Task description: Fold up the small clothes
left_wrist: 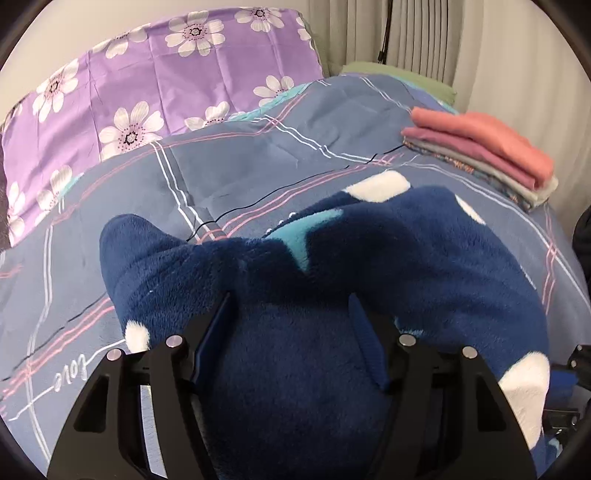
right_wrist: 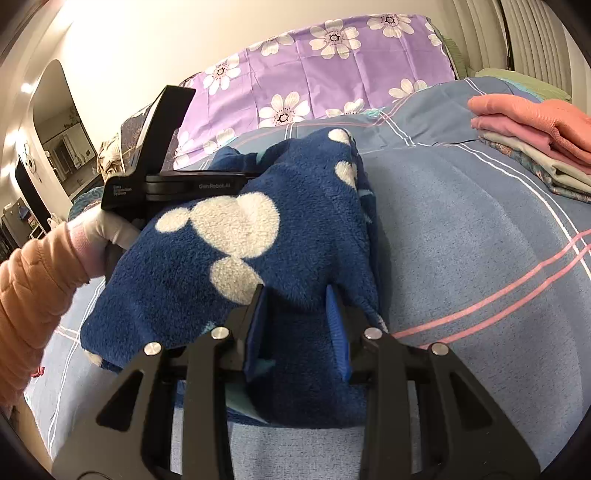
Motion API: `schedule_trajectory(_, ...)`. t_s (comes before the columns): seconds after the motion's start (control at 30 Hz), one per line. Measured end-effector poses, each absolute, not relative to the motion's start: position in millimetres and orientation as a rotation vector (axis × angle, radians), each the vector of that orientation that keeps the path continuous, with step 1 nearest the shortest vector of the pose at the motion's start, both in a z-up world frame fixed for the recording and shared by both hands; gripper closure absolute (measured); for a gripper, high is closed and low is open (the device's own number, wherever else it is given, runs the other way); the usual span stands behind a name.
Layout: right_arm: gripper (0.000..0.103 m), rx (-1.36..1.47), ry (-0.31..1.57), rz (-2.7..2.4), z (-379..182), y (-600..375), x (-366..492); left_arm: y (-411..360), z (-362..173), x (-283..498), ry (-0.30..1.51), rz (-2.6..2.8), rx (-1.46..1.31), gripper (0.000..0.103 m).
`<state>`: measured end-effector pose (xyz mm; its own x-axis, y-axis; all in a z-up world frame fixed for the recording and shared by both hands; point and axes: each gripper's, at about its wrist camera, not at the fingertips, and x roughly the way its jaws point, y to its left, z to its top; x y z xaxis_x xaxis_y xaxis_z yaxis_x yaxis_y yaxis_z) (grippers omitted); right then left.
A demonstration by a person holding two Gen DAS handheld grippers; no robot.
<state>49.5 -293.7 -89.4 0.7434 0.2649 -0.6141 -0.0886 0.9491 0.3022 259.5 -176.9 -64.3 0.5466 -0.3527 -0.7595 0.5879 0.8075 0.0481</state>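
Note:
A dark blue fleece garment (left_wrist: 369, 258) with white spots and a light blue patch lies bunched on the blue plaid bed cover (left_wrist: 258, 155). My left gripper (left_wrist: 290, 301) has its fingers spread wide with a thick fold of the fleece between them. In the right wrist view the same garment (right_wrist: 258, 236) shows, and my right gripper (right_wrist: 295, 291) has its jaws partly closed around a fold at the garment's near edge. The left gripper's black body (right_wrist: 166, 184) shows at the left, held by a gloved hand (right_wrist: 99, 236).
A stack of folded clothes (left_wrist: 491, 155), coral and pink on top, sits at the far right of the bed; it also shows in the right wrist view (right_wrist: 539, 140). A purple flowered pillow (left_wrist: 147, 88) lies at the head. Curtains (left_wrist: 406, 33) hang behind.

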Motion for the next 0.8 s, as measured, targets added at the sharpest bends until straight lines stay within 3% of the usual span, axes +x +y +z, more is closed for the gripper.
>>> schedule_trajectory(0.13,0.070,0.231,0.757,0.170,-64,-293,55,-173,-64,259,0.811,-0.552,0.298,0.039)
schedule_trajectory(0.33,0.063,0.171,0.590,0.152,12,-291,89,-172,-61,258,0.798,-0.526,0.315,0.039)
schedule_trajectory(0.43,0.065,0.201,0.713,0.164,-12,-286,137,-170,-61,258,0.791,-0.528,0.301,0.039)
schedule_trajectory(0.5,0.064,0.136,0.854,0.105,-70,-282,171,-167,-61,257,0.784,-0.527,0.291,0.039)
schedule_trajectory(0.6,0.063,0.295,0.816,0.157,-80,-304,171,-174,-60,252,0.761,-0.498,0.330,0.040)
schedule_trajectory(0.8,0.063,0.319,0.812,0.199,-83,-311,174,-159,-29,224,0.672,-0.500,0.314,0.040)
